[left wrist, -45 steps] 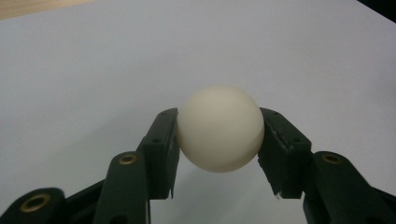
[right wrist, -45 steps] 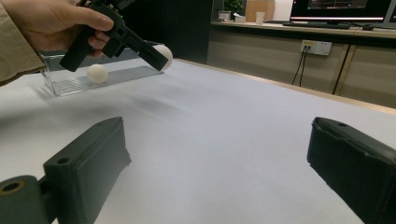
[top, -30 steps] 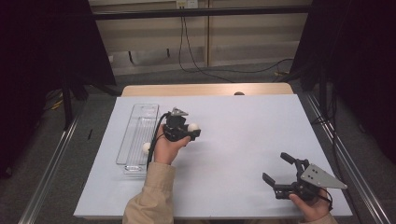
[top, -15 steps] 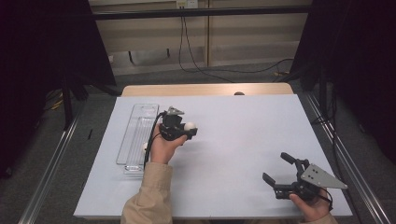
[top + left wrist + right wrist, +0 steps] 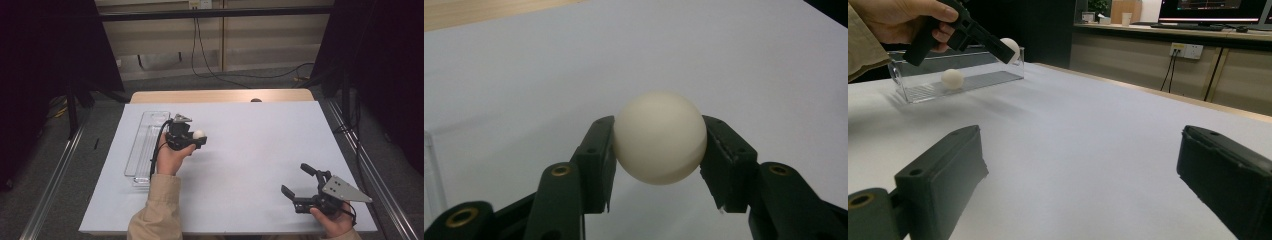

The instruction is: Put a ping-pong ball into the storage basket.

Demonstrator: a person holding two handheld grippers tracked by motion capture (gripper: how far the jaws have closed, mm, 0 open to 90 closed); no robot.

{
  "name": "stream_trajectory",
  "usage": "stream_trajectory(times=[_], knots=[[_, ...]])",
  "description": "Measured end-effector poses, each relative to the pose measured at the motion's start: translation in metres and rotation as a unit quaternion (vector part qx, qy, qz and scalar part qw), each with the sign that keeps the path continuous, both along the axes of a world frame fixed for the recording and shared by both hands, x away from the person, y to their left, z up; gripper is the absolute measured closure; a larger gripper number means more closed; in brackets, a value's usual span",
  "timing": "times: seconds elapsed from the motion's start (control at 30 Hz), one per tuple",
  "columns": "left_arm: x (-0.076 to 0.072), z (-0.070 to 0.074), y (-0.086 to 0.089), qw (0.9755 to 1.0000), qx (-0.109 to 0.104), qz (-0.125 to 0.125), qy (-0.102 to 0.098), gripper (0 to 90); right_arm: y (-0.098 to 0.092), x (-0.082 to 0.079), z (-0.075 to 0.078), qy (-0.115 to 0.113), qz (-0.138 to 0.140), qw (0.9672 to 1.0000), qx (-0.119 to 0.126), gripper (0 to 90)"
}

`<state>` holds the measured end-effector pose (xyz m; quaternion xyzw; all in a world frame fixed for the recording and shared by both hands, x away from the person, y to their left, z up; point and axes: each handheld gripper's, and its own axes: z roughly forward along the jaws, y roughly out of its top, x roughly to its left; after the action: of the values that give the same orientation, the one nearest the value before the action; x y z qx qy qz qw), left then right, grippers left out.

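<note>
Ball [image 5: 660,137], cream-white, pinched between left gripper [image 5: 198,137] jaws, left of centre, beside clear tray [image 5: 145,145]. Right gripper [image 5: 298,186] spread wide, lower right, holding nothing.

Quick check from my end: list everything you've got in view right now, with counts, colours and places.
ball: two, white; one in the left gripper, one inside the tray
tray: one, clear plastic, long; left side of the sheet
sheet: one, white; covering the table
table: one, light wood; edge showing at the far side
left gripper: black; shut on the ball, beside the tray
right gripper: black; open, near right corner of the sheet
</note>
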<state>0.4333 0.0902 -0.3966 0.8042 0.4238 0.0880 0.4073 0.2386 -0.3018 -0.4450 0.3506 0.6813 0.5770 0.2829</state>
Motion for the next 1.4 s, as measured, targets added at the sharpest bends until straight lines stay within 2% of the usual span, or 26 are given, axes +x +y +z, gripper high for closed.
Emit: stream_trajectory(times=[0.2, 0.47, 1.0, 1.4], knots=[[0.000, 0.003, 0.007, 1.0000, 0.007, 0.003, -0.002, 51.0, 0.000, 0.000, 0.000, 0.001, 0.001, 1.0000, 0.000, 4.4], [-0.001, 0.005, 0.015, 0.9999, -0.001, 0.015, -0.002, 51.0, 0.001, 0.000, 0.000, 0.001, 0.001, 1.0000, 0.001, 4.4], [-0.002, 0.010, 0.029, 0.9997, -0.002, 0.024, -0.004, 51.0, 0.001, 0.000, 0.000, 0.002, 0.002, 1.0000, 0.000, 4.4], [-0.003, 0.012, 0.036, 0.9995, 0.010, 0.028, -0.007, 51.0, 0.001, 0.000, 0.000, 0.001, 0.002, 1.0000, -0.001, 4.4]])
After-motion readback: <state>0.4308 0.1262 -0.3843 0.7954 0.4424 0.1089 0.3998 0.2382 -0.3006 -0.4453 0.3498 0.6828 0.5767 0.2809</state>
